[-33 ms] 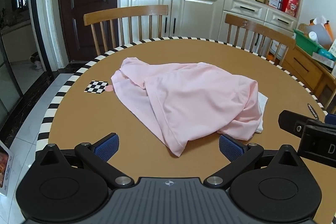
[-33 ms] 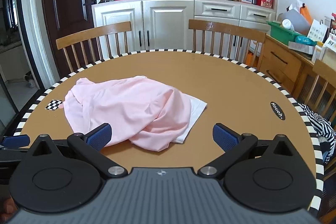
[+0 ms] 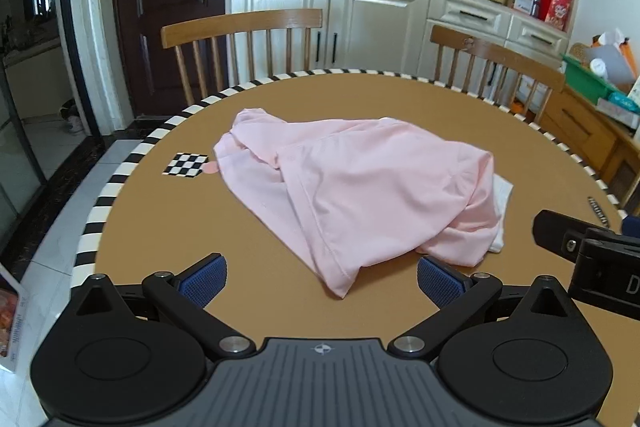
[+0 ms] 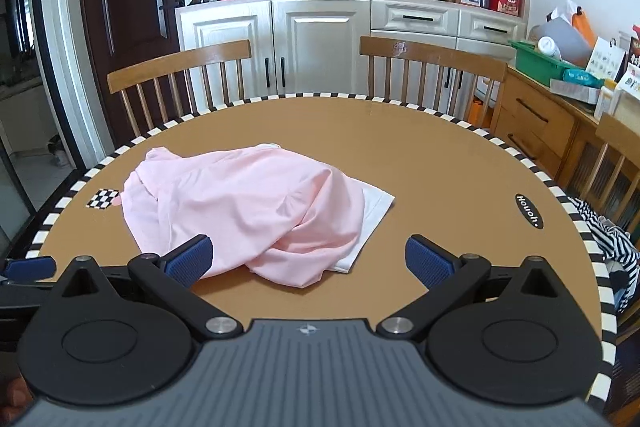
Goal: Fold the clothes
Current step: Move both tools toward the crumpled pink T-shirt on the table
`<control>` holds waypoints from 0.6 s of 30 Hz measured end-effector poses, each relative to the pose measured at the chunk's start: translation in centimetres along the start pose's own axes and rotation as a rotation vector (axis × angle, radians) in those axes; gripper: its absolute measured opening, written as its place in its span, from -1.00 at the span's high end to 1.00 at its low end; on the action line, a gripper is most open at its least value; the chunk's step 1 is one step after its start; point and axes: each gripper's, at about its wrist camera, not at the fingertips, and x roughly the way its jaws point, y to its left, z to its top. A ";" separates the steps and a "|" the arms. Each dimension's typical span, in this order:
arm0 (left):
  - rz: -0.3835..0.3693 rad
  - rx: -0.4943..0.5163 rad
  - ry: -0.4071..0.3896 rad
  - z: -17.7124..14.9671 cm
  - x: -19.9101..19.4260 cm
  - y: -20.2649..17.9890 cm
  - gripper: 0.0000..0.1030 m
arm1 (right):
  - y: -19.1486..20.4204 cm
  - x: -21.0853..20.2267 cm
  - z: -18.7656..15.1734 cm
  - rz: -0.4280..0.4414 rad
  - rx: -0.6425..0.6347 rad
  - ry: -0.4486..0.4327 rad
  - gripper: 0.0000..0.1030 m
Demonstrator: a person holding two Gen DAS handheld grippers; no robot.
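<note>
You are holding the left tongs (image 3: 322, 279) over the near edge of the round desk (image 3: 400, 99), their blue pads (image 3: 204, 277) spread wide apart and gripping nothing. The pink shirt (image 3: 360, 187) is lying in a crumpled heap on the middle of the desk, and its nearest corner is drooping toward you, sitting just ahead of the gap between those pads without touching either one. A white cloth (image 3: 502, 195) is peeking out from under the shirt's right side. A small checkered marker (image 3: 186, 165) is lying flat on the desk just beside the shirt's left edge. You are holding the right tongs (image 4: 308, 261) over the near edge too, also spread wide and empty; from their camera the pink shirt (image 4: 248, 203) is sitting ahead and to the left, with the left pad (image 4: 190, 259) overlapping its near hem in the picture, though I cannot tell whether they are touching. The white cloth (image 4: 374, 211) is showing beyond the shirt's right side there. Two wooden chairs (image 4: 180, 75) are standing at the far side of the desk, and a striped garment (image 4: 608, 239) is hanging off its right edge.
</note>
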 end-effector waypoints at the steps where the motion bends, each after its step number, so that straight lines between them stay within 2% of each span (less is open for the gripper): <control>1: 0.005 -0.001 0.002 0.0 0.0 0.0 -0.99 | 0.2 0.0 0.0 -0.012 -0.016 -0.006 -1.00; 4: 0.018 -0.003 0.010 0.0 0.1 -0.1 -0.99 | 0.8 -0.5 -0.7 -0.017 -0.039 -0.036 -1.00; 10: 0.025 -0.018 0.023 -0.6 0.0 0.2 -0.99 | -0.4 -0.2 -0.1 0.009 0.037 0.040 -1.00; 18: 0.034 -0.026 0.041 -0.6 -0.1 0.2 -0.99 | -0.7 0.3 -0.3 0.020 0.055 0.073 -1.00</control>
